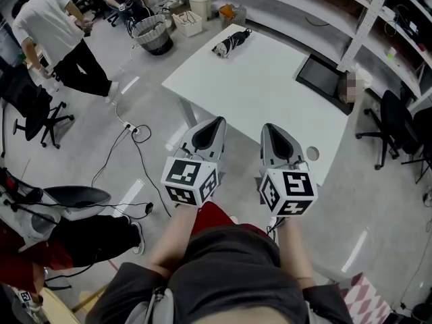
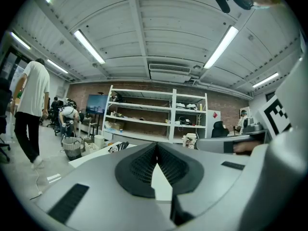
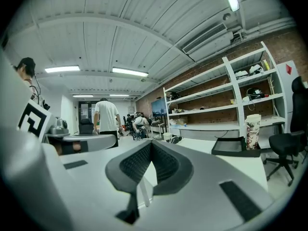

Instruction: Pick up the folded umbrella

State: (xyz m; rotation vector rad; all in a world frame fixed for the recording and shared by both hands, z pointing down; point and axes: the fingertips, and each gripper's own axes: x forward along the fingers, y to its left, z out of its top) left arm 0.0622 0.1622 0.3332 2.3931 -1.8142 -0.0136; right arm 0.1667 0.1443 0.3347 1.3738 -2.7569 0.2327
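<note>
The folded umbrella [image 1: 231, 43], black with a white pattern, lies at the far end of the white table [image 1: 256, 93]. In the left gripper view the umbrella [image 2: 118, 147] shows small beyond the jaws, and in the right gripper view the umbrella [image 3: 174, 139] sits just right of the jaw tips. My left gripper [image 1: 216, 123] and right gripper [image 1: 268, 129] are held side by side over the table's near edge, both pointing level toward the umbrella and far short of it. The left gripper [image 2: 155, 154] is shut on nothing. The right gripper [image 3: 150, 146] is also shut on nothing.
A black tray [image 1: 324, 76] lies at the table's right side, with a paper cup [image 3: 252, 131] beside it. A wire basket [image 1: 152, 34] and boxes stand past the far end. A person in a white shirt [image 1: 57, 32] walks at left. Office chairs [image 1: 395, 123] stand at right, and cables [image 1: 135, 137] lie on the floor.
</note>
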